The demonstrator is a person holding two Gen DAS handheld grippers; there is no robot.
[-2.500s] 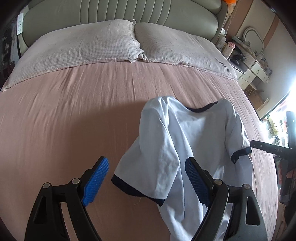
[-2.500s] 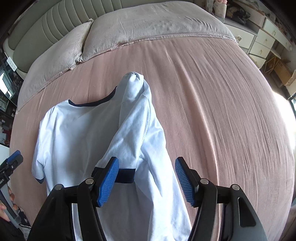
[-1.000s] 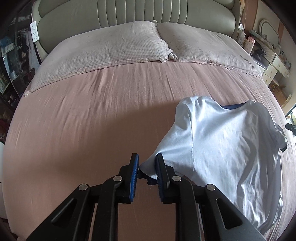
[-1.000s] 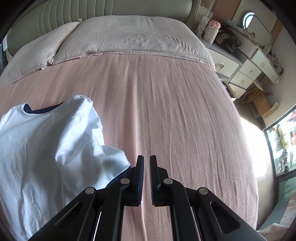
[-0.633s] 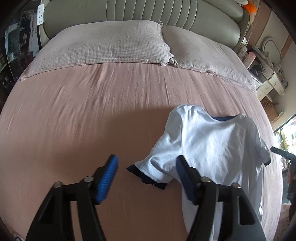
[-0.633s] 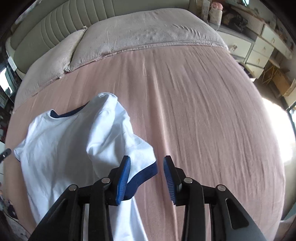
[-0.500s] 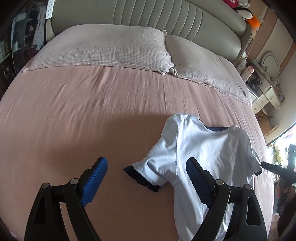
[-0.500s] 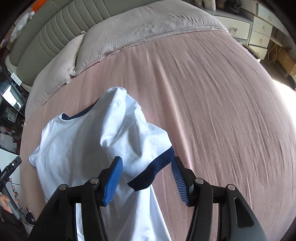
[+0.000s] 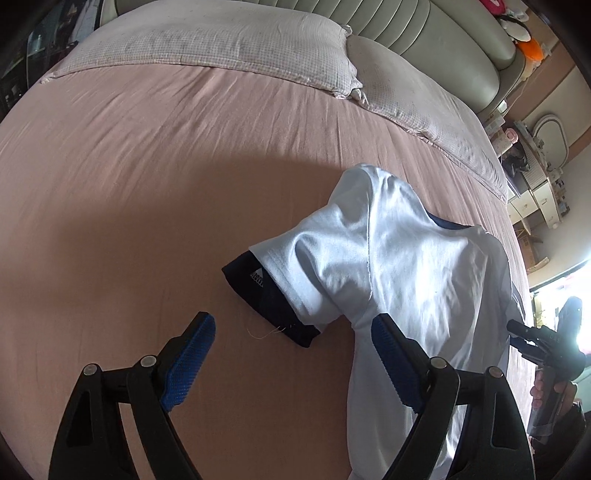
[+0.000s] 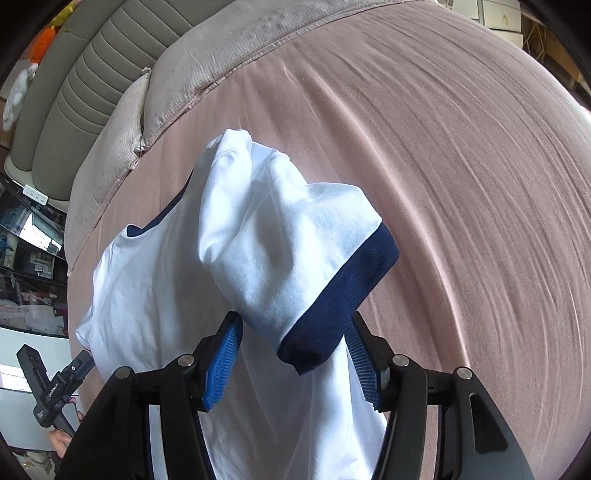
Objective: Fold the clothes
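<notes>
**Both tools spread above a T-shirt on the bed**

While the left tool (image 9: 291, 354) hangs over the pink bed sheet (image 9: 129, 184) with its blue pads (image 9: 188, 362) wide apart and nothing between them, the T-shirt (image 9: 406, 273) lies just ahead and to its right. The near sleeve, edged with a navy cuff (image 9: 266, 299), points toward the gap between the pads without reaching it, and the tool's right finger overlaps the shirt's side in the picture; whether it touches the cloth cannot be told.

From its own view, the right tool (image 10: 291, 354) is likewise spread, blue pads (image 10: 221, 362) standing either side of the other sleeve. That sleeve's navy cuff (image 10: 343, 299) sits between the fingers, close to the right pad, but no pinch shows. The white T-shirt (image 10: 184, 277) spreads away to the left, navy collar toward the head of the bed.

Beyond the shirt lie two pale checked pillows (image 9: 221, 44) against a padded grey headboard (image 9: 443, 33). White drawers (image 9: 535, 199) stand at the bedside.
</notes>
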